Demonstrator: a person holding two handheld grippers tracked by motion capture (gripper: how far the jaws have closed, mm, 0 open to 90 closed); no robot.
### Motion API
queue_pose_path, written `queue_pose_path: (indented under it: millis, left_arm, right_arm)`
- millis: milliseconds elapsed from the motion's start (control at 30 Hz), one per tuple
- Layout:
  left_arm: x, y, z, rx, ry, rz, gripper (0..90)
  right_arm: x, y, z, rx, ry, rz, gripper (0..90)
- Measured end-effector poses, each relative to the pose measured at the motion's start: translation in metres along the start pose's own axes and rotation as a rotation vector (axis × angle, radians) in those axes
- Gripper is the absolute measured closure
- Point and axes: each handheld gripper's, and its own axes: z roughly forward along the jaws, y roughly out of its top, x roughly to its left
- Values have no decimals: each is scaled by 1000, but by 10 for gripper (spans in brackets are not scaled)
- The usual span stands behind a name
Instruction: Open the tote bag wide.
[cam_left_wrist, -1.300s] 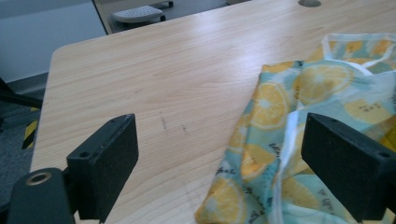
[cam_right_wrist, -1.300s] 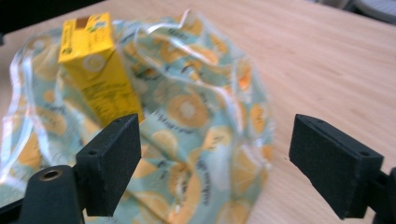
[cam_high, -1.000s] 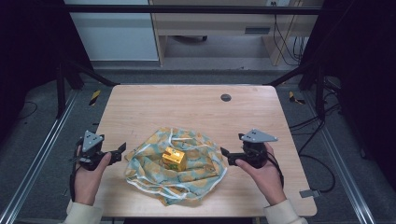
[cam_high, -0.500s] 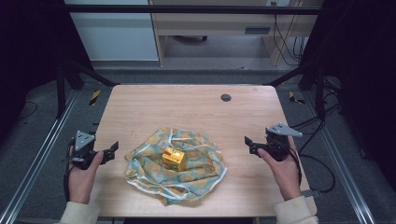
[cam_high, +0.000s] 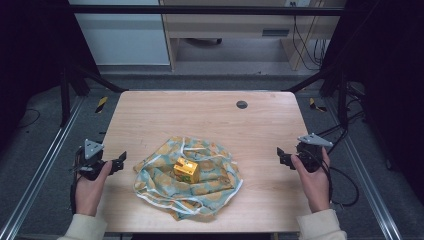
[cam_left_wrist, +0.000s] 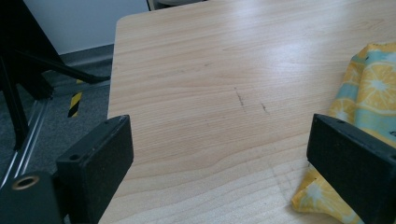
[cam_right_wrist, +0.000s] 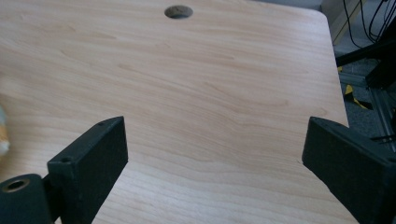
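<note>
On table (cam_high: 150, 120): 1 cloth (cam_high: 210, 185) | 1 yellow box, possibly carton (cam_high: 186, 170) | 2 tongs, empty

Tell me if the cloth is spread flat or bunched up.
Bunched up. The cloth lies crumpled in loose folds on the table, its white edging curling over itself, with a small yellow box on top of it.

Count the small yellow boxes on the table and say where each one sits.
1. The yellow box sits on the middle of the crumpled lemon-print cloth, near the table's front centre. More could be hidden in the cloth's folds.
</note>
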Motion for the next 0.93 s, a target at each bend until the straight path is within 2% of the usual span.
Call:
queue_pose_path:
  millis: [100,200,267,400,500,667,800,933]
  left_arm:
    - [3,-2,7,30,-12,22,72]
    - [7,-4,11,48,-15,21,72]
    - [10,-5,12,54,-9,20,72]
    - [18,-9,15,74,24,-1,87]
    - [23,-12,17,101,27,-30,87]
    - [19,-16,22,173,11,-12,87]
    - [14,-14,21,165,-3,-4,86]
    - [6,-12,19,168,-41,4,86]
  right_arm:
    - [-7,-6,3,23,2,-12,71]
    - [-13,-14,8,50,-2,-34,74]
    - [-16,-19,12,66,5,-31,82]
    - [-16,-27,19,111,24,-25,121]
    - [-15,-31,24,134,40,-15,120]
    - [-8,-38,25,194,64,-24,118]
    - [1,-39,25,223,80,-40,111]
    - [7,-39,26,226,83,-52,106]
